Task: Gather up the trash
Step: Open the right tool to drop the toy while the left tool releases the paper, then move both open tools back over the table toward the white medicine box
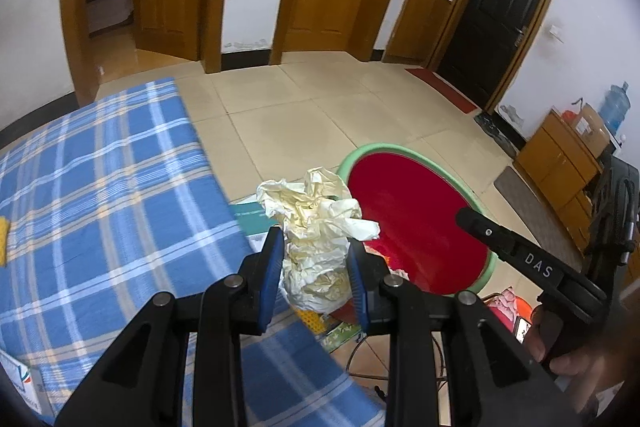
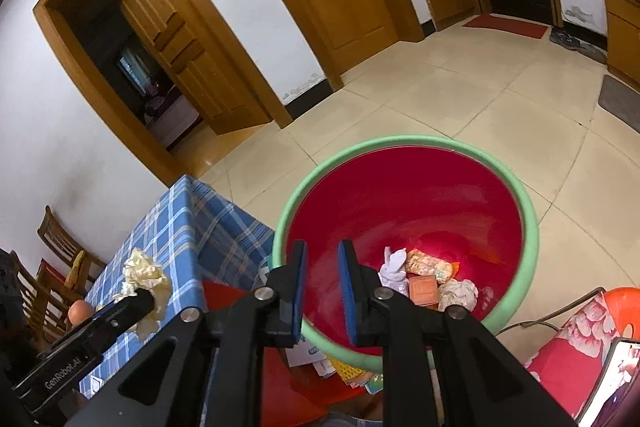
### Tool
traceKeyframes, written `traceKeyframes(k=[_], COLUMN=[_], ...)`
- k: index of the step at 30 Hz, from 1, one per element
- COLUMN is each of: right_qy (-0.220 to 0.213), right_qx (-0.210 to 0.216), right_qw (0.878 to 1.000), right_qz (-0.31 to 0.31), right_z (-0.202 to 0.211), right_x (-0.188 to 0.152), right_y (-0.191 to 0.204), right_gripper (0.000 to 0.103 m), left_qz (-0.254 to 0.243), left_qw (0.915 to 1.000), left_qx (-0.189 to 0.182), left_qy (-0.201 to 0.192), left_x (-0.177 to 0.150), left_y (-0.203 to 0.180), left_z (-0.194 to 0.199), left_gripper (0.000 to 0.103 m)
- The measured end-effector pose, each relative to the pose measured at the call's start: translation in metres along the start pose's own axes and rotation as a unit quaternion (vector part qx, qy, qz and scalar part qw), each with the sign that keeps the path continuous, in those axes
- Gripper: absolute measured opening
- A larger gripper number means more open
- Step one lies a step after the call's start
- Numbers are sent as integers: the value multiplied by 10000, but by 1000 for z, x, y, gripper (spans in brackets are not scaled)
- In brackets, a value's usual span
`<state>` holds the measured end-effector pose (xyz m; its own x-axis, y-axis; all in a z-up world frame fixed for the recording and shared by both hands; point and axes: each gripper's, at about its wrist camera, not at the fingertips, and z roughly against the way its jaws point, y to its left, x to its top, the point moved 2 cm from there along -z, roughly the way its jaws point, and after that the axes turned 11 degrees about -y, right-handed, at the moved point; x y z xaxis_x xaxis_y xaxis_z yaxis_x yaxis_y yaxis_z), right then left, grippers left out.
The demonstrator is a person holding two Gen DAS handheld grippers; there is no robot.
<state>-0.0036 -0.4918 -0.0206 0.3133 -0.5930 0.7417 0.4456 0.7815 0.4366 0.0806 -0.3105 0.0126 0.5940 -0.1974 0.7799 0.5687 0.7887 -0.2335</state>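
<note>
My left gripper [image 1: 316, 263] is shut on a crumpled cream paper wad [image 1: 316, 227], held above the edge of the blue plaid table [image 1: 100, 187], just left of the red basin with a green rim [image 1: 416, 223]. The same wad [image 2: 146, 277] shows in the right wrist view, held over the table corner [image 2: 180, 227]. My right gripper [image 2: 322, 287] is open and empty, hovering over the near side of the basin [image 2: 400, 203]. Inside the basin lie a white wad [image 2: 392, 267], an orange packet [image 2: 428, 265], a small orange box [image 2: 424, 289] and another crumpled paper [image 2: 458, 293].
The basin stands on a tiled floor [image 1: 300, 115] beside the table. Papers and packets [image 2: 352, 375] lie under the basin's near edge. A red floral chair [image 2: 576, 339] is at the right. Wooden chairs [image 2: 52, 267] stand left of the table. A yellow object [image 1: 3, 239] lies on the table's left side.
</note>
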Motion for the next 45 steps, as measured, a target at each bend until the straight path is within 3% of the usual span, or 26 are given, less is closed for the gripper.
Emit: traceKeyframes(k=[8,16,19,21,24,32,45], right_qy=[-184,-293,-310,-317,-319,-311,-306], right_qx=[-206,-356,-388,-418,-444,-400,-41], right_qw=[9994,9979,9974,9971,9968,9971,9989], right_qz=[-205,-451,-519,-546,-591,-571,-367], right_z=[8,13,16,15,15,16,29], right_x=[9,16,17,17,17,17,10], right_y=[-23,-47,-54,-57,-61,-60,-23], right_gripper=[32,34,35,35,35,36,46], left_qz=[-291,-669,-805,-862,-845,-698,-147], left_qw=[9991,9960,9946,9943,9947,9964,9998], left_qx=[-278,-499,-522,-488,-429,-327,96], left_qy=[152,334,388,397,406,346,48], left_x=[0,-5,-7,-10,-10,-9,-4], left_y=[-34,-68,-76,-79,-78,-69,-23], left_z=[-32,-64,-70,-72,-72,-62,-5], left_gripper=[31,33,46,49,55,55,57])
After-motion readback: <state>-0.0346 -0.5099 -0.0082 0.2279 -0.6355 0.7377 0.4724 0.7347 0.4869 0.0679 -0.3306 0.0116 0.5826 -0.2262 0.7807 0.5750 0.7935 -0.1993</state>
